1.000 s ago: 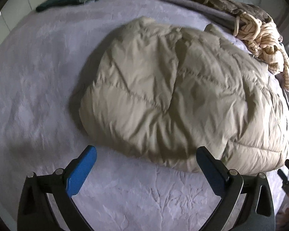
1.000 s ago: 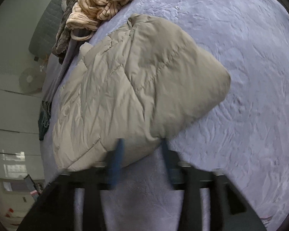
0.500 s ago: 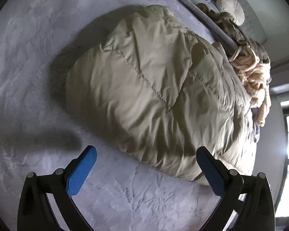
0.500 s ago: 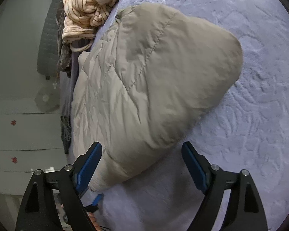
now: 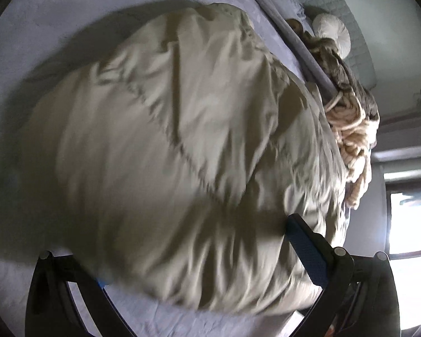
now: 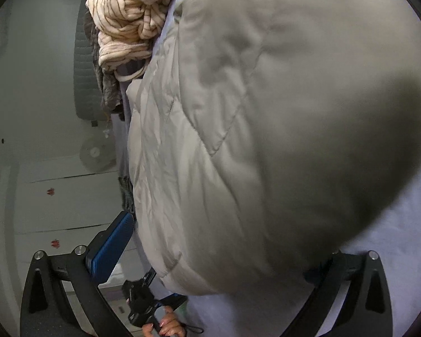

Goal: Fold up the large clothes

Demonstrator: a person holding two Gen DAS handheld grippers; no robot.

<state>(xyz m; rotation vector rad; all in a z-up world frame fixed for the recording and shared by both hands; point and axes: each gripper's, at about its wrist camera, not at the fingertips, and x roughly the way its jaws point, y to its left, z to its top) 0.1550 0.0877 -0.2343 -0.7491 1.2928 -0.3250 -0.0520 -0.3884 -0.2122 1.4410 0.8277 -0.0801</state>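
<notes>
Jacket (image 5: 182, 154), beige and quilted, lies folded on your lilac bed (image 5: 160, 320). Your left gripper (image 5: 199, 261) straddles its near edge, jaws wide, apparently not clamping. Your right gripper (image 6: 219, 252) has just been opening, the padded edge between its jaws.

A bed (image 5: 28, 36) with a pale lilac, embossed cover (image 6: 401, 241) carries everything. A puffy beige quilted jacket (image 5: 188, 146), folded into a thick bundle, lies across its middle and fills most of both views. Past the jacket, at the bed's far edge, a cream striped knit (image 6: 126, 19) sits heaped on a darker brown garment (image 5: 339, 67), near a round white cushion (image 5: 332, 32)
</notes>
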